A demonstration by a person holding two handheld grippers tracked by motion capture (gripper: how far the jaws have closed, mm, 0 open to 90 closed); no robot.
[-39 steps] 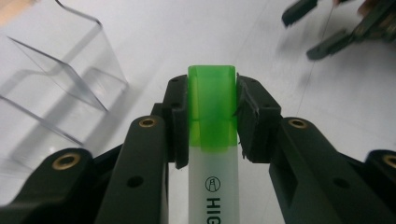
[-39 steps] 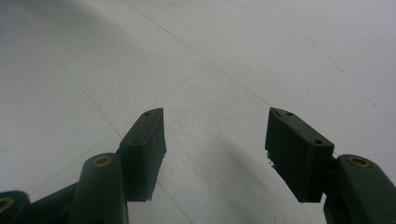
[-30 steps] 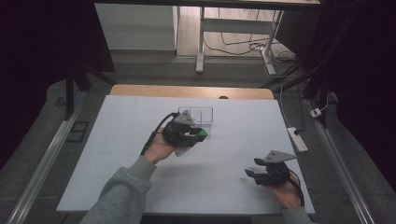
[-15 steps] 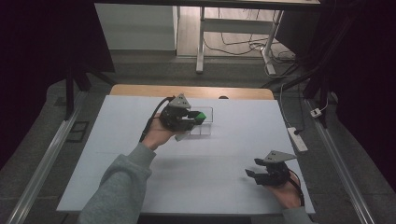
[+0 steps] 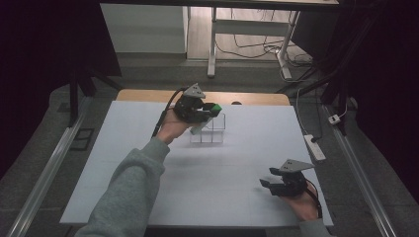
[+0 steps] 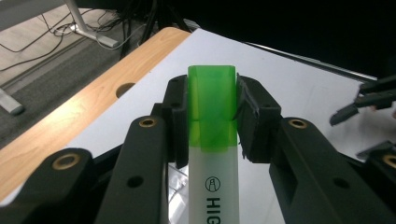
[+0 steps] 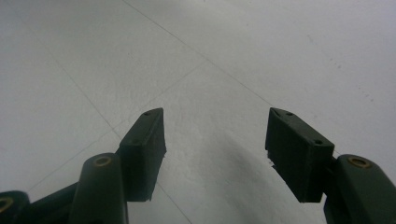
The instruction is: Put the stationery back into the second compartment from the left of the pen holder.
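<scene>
Left tongs (image 5: 210,111) pinching green highlighter (image 6: 212,109) by cap, now carried from frame centre up to clear compartment organizer (image 5: 210,131) at upper centre of surface (image 5: 123,163); insertion judged next. Organizer contents not discernible. Right tongs (image 7: 215,144) spread, nothing held, unmoved at lower right.

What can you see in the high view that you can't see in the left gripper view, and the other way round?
High view: the clear organizer box on the table beneath the left gripper, and the person's grey sleeve.

Left gripper view: a close look at the jaws pressed on the highlighter, with black letters on its white body, and a round hole in the wooden table edge.

Both: the highlighter's green cap, the white table top, and the right gripper, open and apart from everything.
</scene>
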